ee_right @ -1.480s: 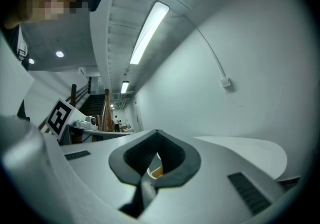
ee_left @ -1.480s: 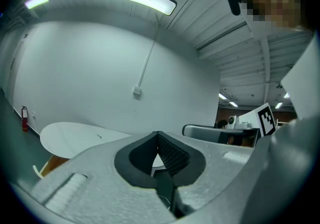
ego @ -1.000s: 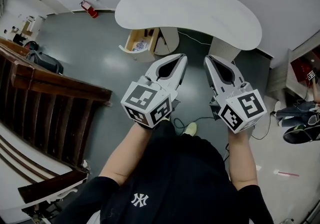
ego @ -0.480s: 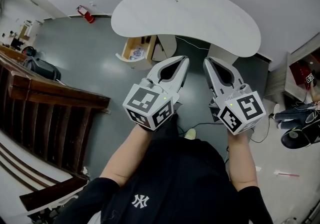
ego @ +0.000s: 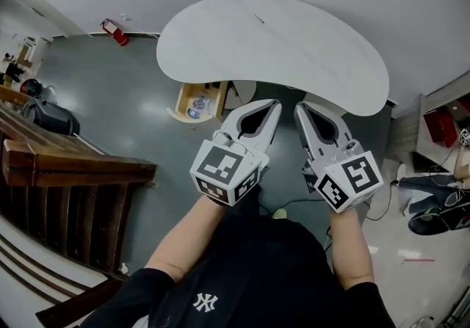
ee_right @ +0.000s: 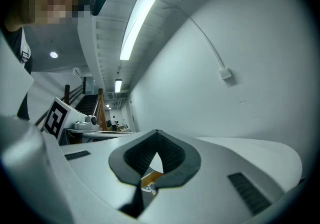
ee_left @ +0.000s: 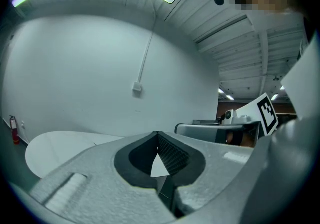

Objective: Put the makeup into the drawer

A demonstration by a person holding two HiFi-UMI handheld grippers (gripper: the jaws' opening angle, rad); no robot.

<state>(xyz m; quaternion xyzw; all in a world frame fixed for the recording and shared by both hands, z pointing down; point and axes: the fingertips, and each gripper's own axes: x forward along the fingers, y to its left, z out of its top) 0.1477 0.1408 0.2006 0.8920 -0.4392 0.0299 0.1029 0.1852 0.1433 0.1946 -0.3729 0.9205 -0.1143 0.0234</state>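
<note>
Makeup (ego: 197, 107), apparently the pale item in the open drawer (ego: 182, 101) under the surface (ego: 279, 40), looks light, best pinched mid-body; left tongs (ego: 273, 103) and right tongs (ego: 299, 107) are clenched empty.

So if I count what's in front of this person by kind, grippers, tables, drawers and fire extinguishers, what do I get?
2 grippers: left gripper, right gripper
1 white table
1 open wooden drawer
1 red fire extinguisher
Total: 5
</note>
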